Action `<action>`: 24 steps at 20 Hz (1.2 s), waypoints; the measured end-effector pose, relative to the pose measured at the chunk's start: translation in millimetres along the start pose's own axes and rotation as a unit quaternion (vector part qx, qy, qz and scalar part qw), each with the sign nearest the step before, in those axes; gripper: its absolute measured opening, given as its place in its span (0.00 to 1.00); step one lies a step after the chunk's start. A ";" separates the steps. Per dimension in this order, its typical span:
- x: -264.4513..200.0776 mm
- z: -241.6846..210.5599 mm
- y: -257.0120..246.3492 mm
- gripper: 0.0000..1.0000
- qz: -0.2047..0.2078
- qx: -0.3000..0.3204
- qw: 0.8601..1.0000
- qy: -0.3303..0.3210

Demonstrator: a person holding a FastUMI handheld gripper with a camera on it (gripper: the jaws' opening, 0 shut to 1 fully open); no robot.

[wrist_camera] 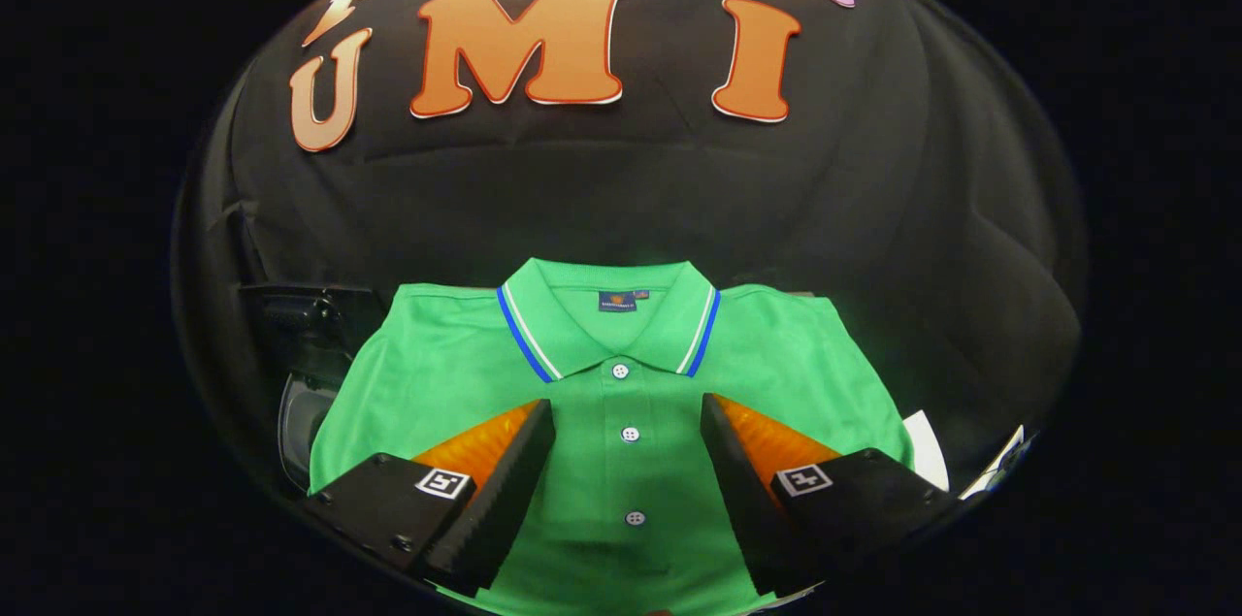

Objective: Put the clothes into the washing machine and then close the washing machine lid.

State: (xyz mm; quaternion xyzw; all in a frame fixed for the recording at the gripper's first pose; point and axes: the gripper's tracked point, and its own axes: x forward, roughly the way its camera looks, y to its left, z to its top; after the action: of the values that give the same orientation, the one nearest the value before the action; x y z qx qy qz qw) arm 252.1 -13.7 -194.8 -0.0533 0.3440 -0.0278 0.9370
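Shirt (621, 373) — a green polo, folded flat and buttoned — lies under and between the spread fingers of the gripper (628, 412), which grip nothing, so by my reckoning loading and lid-closing both remain.

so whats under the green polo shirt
The green polo shirt lies flat and folded, covering whatever it rests on, so that surface cannot be seen. The open gripper has its fingers either side of the button placket.
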 end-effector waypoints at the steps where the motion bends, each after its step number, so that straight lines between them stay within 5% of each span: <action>1: 0.4 -0.3 -0.5 0.99 0.003 0.008 1.000 0.001; 4: 1.5 -3.4 0.5 0.99 0.018 0.054 0.998 0.032; 10: 1.7 -5.0 2.1 0.98 0.023 0.039 0.996 0.075; 14: 0.5 -5.6 10.8 0.73 0.047 0.006 0.994 0.101; 17: -0.2 -3.6 13.1 0.33 0.059 0.003 0.992 0.111; 19: -0.8 -3.7 13.8 0.19 0.049 0.018 0.991 0.120; 22: 2.1 1.1 14.4 0.19 0.038 0.027 0.993 0.106; 23: 1.0 -1.5 14.0 0.09 0.037 0.020 0.995 0.092; 24: 0.0 0.0 13.5 0.09 0.035 0.021 0.996 0.078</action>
State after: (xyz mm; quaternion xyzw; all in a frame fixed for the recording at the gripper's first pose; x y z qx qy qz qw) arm 252.3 -0.3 -196.5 -0.0193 0.4167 -0.0065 0.9088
